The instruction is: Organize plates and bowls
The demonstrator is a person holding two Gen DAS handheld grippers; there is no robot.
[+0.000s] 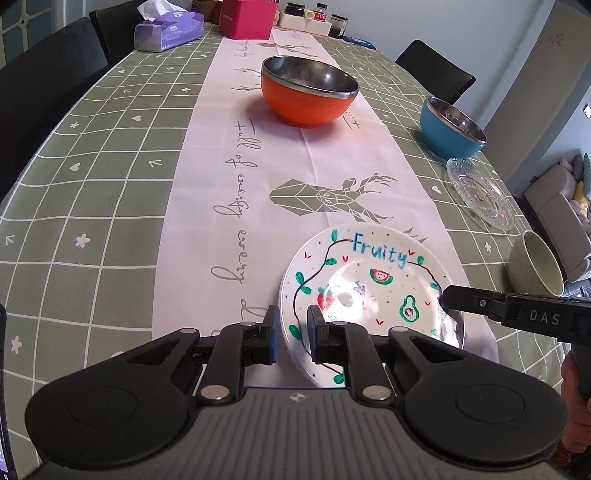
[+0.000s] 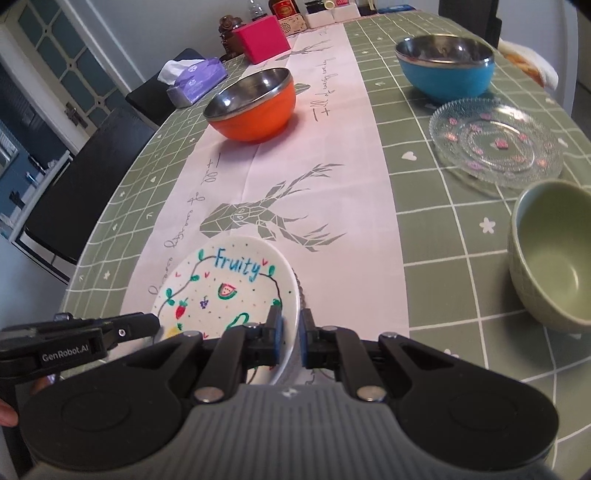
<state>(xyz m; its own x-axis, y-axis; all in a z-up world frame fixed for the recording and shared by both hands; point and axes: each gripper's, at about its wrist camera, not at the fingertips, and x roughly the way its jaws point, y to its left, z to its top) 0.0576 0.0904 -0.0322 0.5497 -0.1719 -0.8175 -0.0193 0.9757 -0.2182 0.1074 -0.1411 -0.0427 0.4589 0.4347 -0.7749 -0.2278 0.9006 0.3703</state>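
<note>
A white "Fruity" plate (image 1: 369,288) with painted fruit sits on the pink runner near the front edge; it also shows in the right wrist view (image 2: 225,291). My left gripper (image 1: 293,334) is shut on its left rim. My right gripper (image 2: 290,338) is shut on its right rim, and its fingers (image 1: 465,301) show in the left wrist view. An orange bowl (image 1: 308,92) stands farther along the runner. A blue bowl (image 2: 445,66), a clear glass plate (image 2: 496,144) and a green bowl (image 2: 554,254) stand at the right.
A purple tissue pack (image 1: 168,31), a pink box (image 1: 245,18) and jars (image 1: 338,24) stand at the far end. Black chairs (image 2: 85,184) line the table sides. The table's right edge (image 1: 517,206) runs close behind the glass plate.
</note>
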